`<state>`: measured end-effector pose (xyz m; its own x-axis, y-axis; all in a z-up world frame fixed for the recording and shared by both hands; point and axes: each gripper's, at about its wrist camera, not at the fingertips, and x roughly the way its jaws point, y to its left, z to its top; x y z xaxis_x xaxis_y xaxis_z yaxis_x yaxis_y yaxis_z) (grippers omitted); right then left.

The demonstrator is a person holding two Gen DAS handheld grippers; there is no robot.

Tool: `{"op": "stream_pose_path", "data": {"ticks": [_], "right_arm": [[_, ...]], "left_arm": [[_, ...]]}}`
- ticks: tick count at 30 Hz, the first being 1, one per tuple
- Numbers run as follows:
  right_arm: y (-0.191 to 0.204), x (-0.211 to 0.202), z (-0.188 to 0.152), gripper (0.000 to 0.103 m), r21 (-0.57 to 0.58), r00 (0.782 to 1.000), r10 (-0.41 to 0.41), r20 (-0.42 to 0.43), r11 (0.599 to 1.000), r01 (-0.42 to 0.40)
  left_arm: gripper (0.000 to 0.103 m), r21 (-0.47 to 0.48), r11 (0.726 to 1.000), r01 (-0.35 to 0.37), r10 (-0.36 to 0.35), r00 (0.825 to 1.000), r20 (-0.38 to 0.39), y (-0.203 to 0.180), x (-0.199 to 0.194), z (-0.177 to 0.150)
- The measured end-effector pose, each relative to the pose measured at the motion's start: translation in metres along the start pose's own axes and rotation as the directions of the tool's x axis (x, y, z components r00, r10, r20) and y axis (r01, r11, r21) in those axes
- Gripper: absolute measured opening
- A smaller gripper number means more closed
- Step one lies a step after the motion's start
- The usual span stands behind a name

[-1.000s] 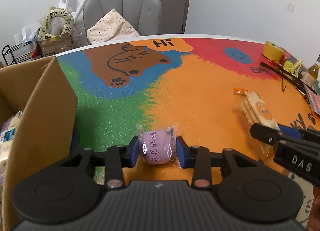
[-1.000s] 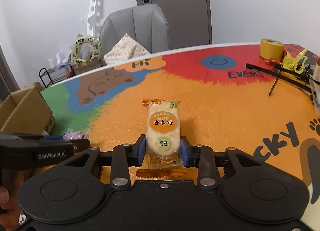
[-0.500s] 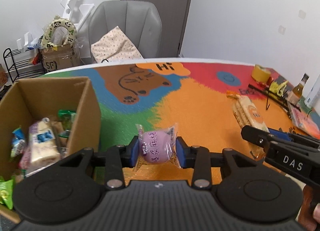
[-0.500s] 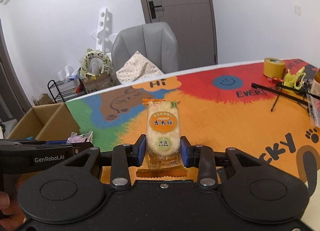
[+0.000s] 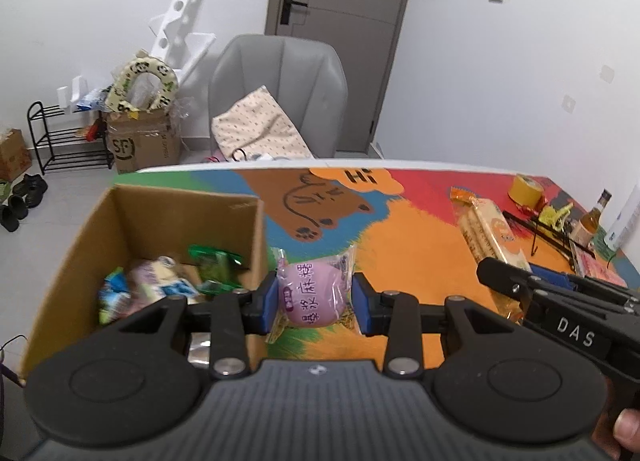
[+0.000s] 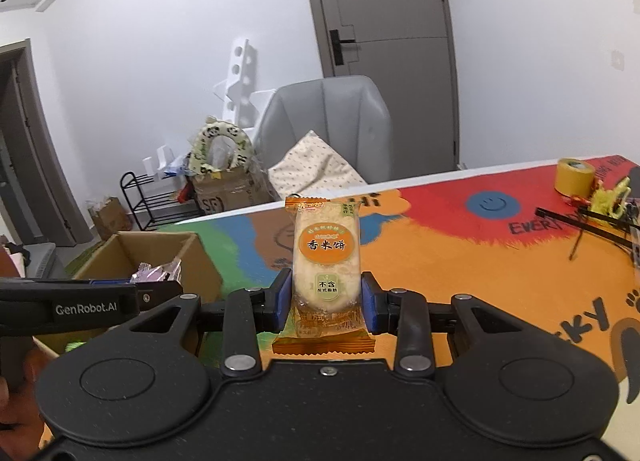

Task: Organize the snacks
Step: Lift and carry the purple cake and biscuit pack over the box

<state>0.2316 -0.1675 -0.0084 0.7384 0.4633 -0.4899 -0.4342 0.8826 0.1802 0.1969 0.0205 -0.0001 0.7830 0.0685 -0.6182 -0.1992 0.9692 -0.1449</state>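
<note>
A cardboard box (image 5: 152, 221) at the surface's (image 5: 416, 257) left edge held several wrapped snacks (image 5: 160, 285), their labels too blurred for us to read. Our left gripper (image 5: 314, 297) clamped a purple mochi packet (image 5: 314, 293) in the air just beside the box's right wall. Our right gripper (image 6: 326, 299) gripped an upright rice cracker pack (image 6: 326, 257) above the surface, its lower end hidden.

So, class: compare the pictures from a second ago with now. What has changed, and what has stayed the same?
Both grippers have risen off the table and swung toward the cardboard box, whose inside now shows. The left gripper stays shut on the purple snack, the right gripper on the rice cracker.
</note>
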Motion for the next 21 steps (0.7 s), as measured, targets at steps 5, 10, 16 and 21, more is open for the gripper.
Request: {"op": "stream_pose_path", "data": {"ticks": [5, 10, 16, 21], "right_arm": [[0.018, 0.0, 0.004, 0.033, -0.013, 0.999, 0.033, 0.01, 0.999, -0.033], [0.037, 0.001, 0.007, 0.033, -0.026, 0.998, 0.056, 0.012, 0.998, -0.056], [0.06, 0.004, 0.008, 0.033, -0.046, 0.997, 0.075, 0.009, 0.996, -0.075], [0.079, 0.01, 0.008, 0.033, -0.062, 0.996, 0.088, 0.002, 0.994, -0.087]], "left_arm": [[0.037, -0.02, 1.0, -0.021, 0.022, 1.0, 0.022, 0.022, -0.016, 0.004], [0.037, -0.05, 0.998, -0.043, 0.044, 0.998, 0.038, 0.044, -0.027, 0.004], [0.037, -0.089, 0.994, -0.059, 0.064, 0.997, 0.051, 0.073, -0.037, 0.004], [0.037, -0.112, 0.991, -0.069, 0.074, 0.996, 0.048, 0.094, -0.038, 0.002]]}}
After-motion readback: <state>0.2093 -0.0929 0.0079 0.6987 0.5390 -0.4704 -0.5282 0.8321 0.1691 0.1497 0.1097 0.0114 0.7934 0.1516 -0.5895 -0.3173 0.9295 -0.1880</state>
